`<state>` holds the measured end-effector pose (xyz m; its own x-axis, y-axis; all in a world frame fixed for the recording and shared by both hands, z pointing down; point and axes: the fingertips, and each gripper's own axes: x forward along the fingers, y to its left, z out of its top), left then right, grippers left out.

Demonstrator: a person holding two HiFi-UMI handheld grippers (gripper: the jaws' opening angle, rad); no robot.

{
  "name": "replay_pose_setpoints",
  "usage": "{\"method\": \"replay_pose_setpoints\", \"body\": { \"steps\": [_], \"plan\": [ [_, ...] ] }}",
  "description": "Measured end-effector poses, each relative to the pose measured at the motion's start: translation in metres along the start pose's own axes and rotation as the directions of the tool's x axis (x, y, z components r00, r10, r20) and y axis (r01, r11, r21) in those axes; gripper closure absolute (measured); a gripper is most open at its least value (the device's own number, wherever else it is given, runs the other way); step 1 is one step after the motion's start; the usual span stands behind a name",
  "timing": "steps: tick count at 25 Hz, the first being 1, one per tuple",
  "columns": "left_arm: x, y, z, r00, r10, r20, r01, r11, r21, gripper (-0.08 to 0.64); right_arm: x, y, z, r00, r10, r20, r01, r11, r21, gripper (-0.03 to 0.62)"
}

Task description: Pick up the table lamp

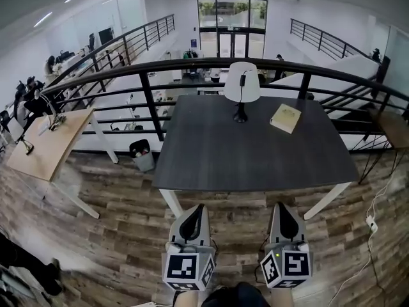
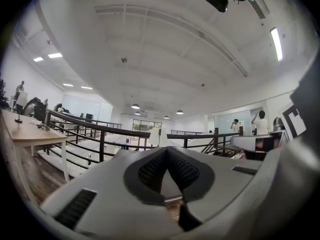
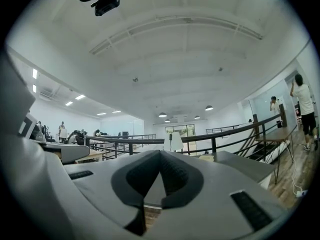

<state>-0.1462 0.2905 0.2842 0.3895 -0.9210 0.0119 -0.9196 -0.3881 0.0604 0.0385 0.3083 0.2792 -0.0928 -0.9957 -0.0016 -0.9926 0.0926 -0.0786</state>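
The table lamp [image 1: 241, 88], with a white shade and a black stem and base, stands upright near the far edge of the dark grey table [image 1: 211, 155]. It shows small beyond the jaws as the lamp [image 2: 158, 137] in the left gripper view and the lamp [image 3: 173, 141] in the right gripper view. My left gripper [image 1: 192, 211] and right gripper [image 1: 285, 211] hang side by side over the wooden floor, short of the table's near edge. Both are shut with nothing between the jaws, pointing level toward the table.
A tan book [image 1: 285, 118] lies to the right of the lamp. A black railing [image 1: 147, 75] runs behind the table. A light wooden desk [image 1: 48, 146] stands at the left, with a bin [image 1: 142, 155] between it and the table. People stand in the distance.
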Motion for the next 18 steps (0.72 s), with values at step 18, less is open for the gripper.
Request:
{"method": "replay_pose_setpoints", "body": {
  "steps": [18],
  "plan": [
    [0.121,0.017,-0.009,1.000,0.017,-0.020,-0.018,0.999,-0.030,0.546,0.116,-0.045,-0.008,0.999,0.011,-0.035,-0.011,1.000,0.003,0.598]
  ]
}}
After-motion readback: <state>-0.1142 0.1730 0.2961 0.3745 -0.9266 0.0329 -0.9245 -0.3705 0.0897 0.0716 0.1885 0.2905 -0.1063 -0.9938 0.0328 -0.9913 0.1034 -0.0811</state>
